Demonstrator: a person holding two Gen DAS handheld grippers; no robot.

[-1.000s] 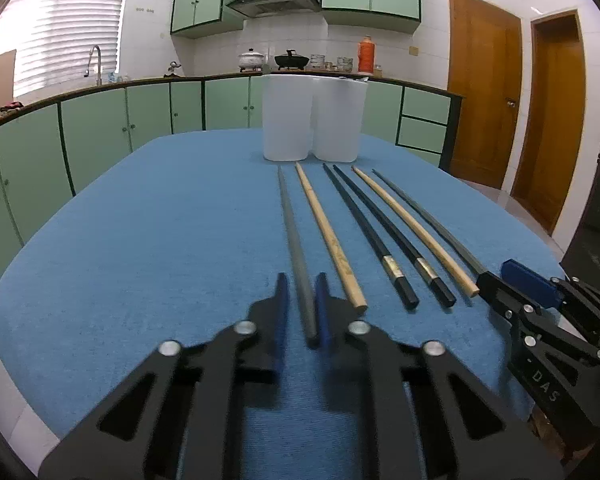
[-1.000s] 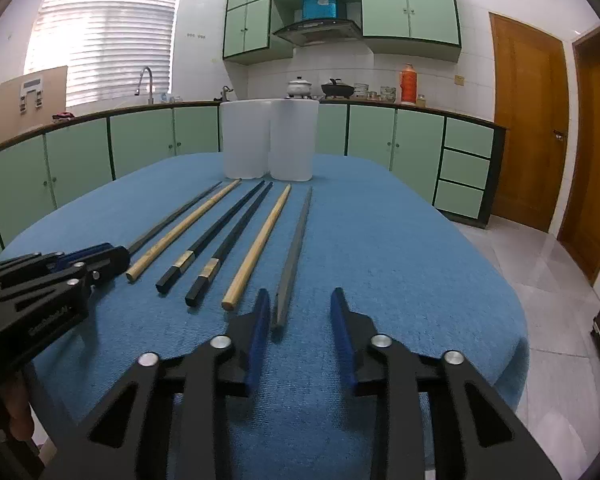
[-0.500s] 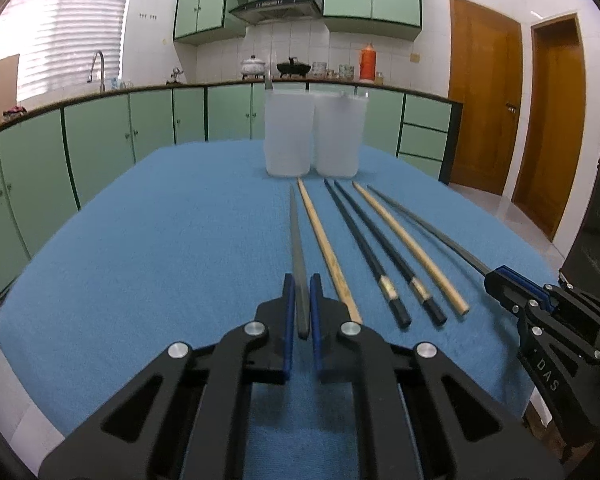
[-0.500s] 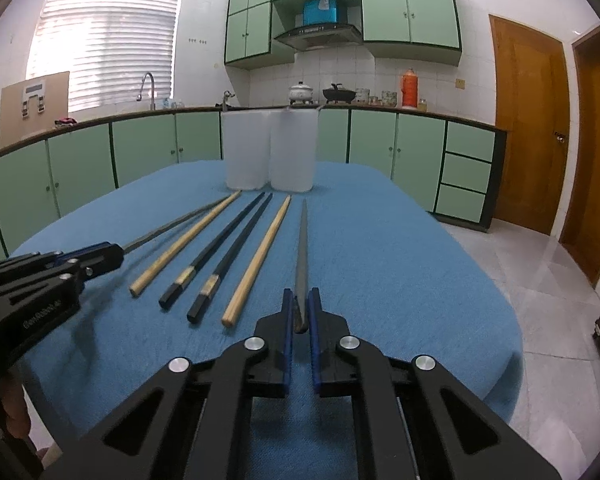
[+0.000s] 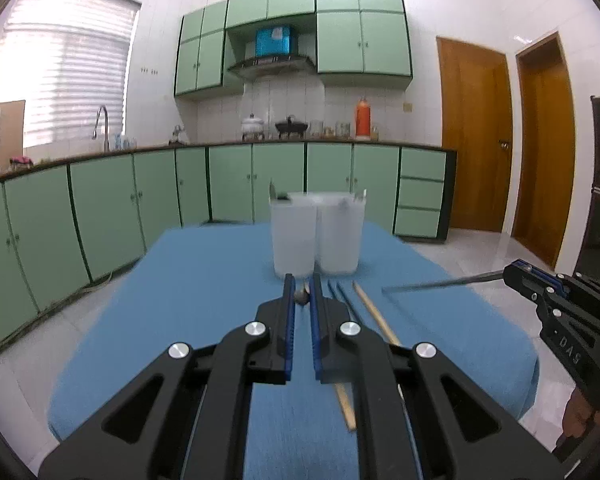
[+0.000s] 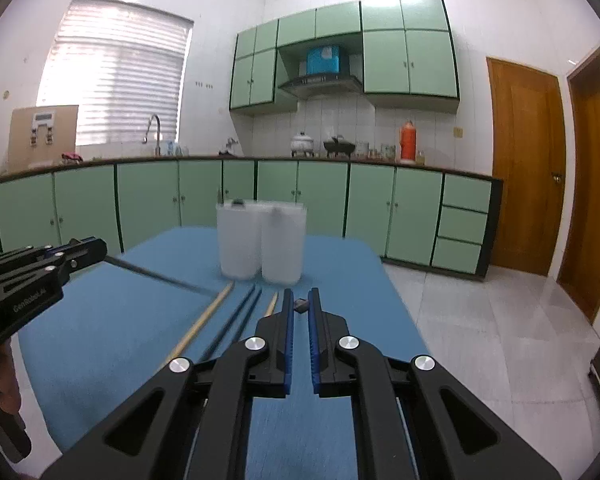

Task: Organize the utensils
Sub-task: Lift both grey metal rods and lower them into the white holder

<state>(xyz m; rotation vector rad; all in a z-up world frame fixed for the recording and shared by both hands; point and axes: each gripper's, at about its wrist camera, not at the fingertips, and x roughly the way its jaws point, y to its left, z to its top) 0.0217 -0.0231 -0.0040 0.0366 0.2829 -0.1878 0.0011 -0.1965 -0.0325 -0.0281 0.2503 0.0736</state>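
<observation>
Both hand-held grippers — left (image 5: 301, 294), right (image 6: 300, 302) — clamp slim grey metal chopsticks (image 5: 440, 283) by blunt ends; stiff, slippery, pivot-prone.

You're in a home kitchen: green cabinets (image 6: 324, 200), sink tap (image 6: 153, 128), range hood (image 6: 320, 82), pots (image 6: 303, 145).

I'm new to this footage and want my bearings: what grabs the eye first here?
The left gripper and right gripper each clamp a chopstick by its end, in the air above the blue table: the grey chopstick and the second grey chopstick. Past them, two white tubs stand side by side at the far end, with wooden chopsticks and black chopsticks lying in front.
</observation>
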